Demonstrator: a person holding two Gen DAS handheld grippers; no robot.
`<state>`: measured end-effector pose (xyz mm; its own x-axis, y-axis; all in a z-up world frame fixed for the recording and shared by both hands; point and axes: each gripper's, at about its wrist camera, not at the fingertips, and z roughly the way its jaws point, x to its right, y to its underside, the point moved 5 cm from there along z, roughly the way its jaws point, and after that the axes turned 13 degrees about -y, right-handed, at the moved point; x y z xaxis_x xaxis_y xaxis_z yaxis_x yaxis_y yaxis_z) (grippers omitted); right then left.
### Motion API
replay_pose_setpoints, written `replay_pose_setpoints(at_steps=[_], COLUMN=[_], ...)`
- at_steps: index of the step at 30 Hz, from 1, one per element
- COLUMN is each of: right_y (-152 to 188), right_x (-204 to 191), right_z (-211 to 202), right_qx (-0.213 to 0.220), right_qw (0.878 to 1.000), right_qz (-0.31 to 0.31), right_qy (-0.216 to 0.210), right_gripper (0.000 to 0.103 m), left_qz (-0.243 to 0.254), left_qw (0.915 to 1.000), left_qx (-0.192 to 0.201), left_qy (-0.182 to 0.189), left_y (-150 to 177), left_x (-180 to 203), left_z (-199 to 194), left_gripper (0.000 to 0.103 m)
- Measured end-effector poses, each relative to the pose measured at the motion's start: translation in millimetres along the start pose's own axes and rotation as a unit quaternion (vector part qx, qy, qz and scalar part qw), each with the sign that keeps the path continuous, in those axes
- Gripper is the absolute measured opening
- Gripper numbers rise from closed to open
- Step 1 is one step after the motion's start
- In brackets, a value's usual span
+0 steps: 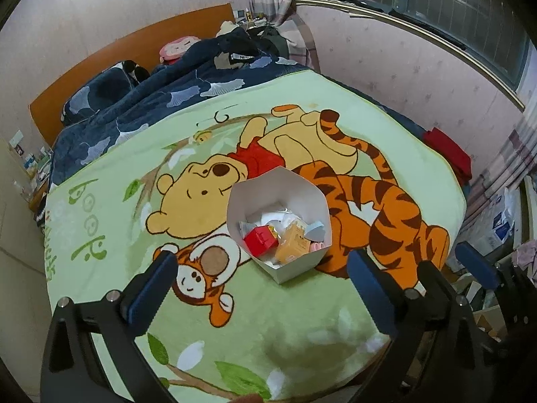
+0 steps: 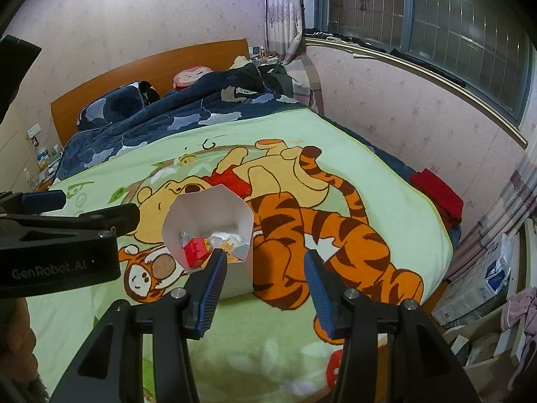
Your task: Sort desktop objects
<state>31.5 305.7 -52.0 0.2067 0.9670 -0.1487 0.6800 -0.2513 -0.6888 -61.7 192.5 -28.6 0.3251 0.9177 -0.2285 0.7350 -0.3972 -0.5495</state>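
A white folded paper box (image 1: 278, 184) stands on the green cartoon blanket (image 1: 110, 208). Inside lie a red cube (image 1: 260, 240), an orange block (image 1: 293, 241), a light blue piece (image 1: 317, 230), a pink piece (image 1: 317, 247) and white packets. My left gripper (image 1: 260, 258) stands wide open just short of the box, its pads clear of both sides. In the right wrist view the box (image 2: 208, 208) sits ahead and to the left. My right gripper (image 2: 265, 255) is partly open with nothing between its fingers; its left pad overlaps the box's near right corner.
A dark blue quilt (image 1: 161, 100) and an orange headboard (image 1: 134, 50) lie at the far end of the bed. A red cloth (image 2: 439, 194) sits at the bed's right edge. Cardboard boxes and clutter (image 2: 476, 288) fill the floor on the right, under a window.
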Motion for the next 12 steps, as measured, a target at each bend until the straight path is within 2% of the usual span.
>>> replay_pose_setpoints(at_steps=[12], right_y=[3.1], right_x=[2.3], right_z=[2.5], right_qx=[-0.006], right_qw=[1.000], right_qz=[0.002], right_qy=[0.001], right_gripper=[0.049], left_qz=[0.002], left_qw=[0.9999], left_qx=[0.005], left_qy=[-0.008], left_y=[1.0], left_x=[3.2], left_z=[1.7], left_gripper=[0.102])
